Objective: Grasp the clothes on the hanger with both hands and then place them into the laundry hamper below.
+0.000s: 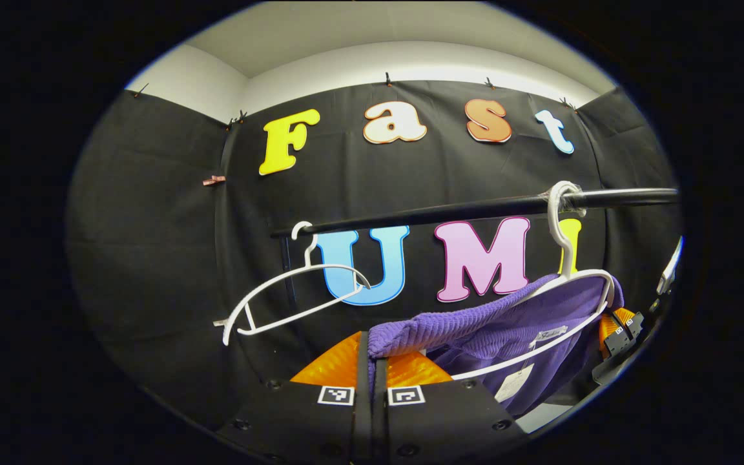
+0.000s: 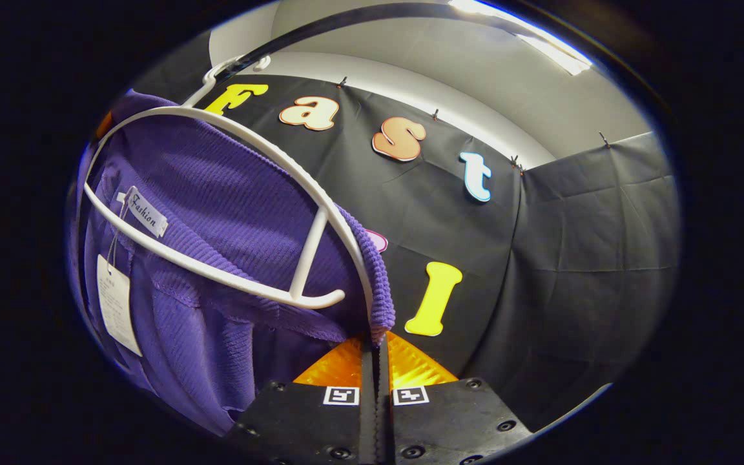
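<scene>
**Purple knit garment pinched at both shoulders**

Purple ribbed knit garment (image 1: 507,323) hangs on a white plastic hanger (image 1: 566,258) hooked over a black horizontal rail (image 1: 449,210) — a paper tag (image 2: 115,303) dangles inside the collar. The left gripper (image 1: 372,349) is closed on one shoulder edge, and the right gripper (image 2: 375,339) is closed on the other. A second, bare white hanger (image 1: 281,297) hangs farther along the rail.
</scene>
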`<action>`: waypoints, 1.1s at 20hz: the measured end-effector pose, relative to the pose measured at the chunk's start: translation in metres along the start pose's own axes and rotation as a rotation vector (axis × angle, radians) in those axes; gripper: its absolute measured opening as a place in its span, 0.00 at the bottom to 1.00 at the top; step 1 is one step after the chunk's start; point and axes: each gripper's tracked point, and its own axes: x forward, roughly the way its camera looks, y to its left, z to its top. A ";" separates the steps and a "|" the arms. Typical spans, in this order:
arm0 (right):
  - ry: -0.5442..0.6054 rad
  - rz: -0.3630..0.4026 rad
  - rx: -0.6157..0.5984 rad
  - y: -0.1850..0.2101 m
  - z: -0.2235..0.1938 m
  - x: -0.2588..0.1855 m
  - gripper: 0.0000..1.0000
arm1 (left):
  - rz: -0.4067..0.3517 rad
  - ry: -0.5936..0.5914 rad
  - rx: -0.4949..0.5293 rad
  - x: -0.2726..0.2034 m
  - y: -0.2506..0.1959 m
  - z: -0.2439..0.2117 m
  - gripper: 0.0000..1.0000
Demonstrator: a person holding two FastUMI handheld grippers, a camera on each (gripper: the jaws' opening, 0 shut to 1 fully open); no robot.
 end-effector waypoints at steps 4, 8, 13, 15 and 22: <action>-0.046 -0.079 0.057 -0.035 0.025 0.002 0.09 | -0.049 -0.017 -0.032 -0.005 -0.008 0.018 0.05; -0.089 -0.061 -0.024 -0.035 0.025 0.015 0.04 | -0.074 -0.042 0.019 0.002 -0.015 0.029 0.05; 0.027 0.050 -0.019 0.000 -0.034 0.035 0.05 | -0.092 0.023 0.044 0.012 -0.018 0.001 0.05; 0.029 0.056 -0.015 0.011 -0.039 0.016 0.05 | -0.070 0.027 0.060 0.008 -0.013 -0.011 0.05; 0.092 0.177 0.134 0.065 -0.015 -0.075 0.05 | 0.049 0.107 0.059 -0.009 0.060 -0.060 0.05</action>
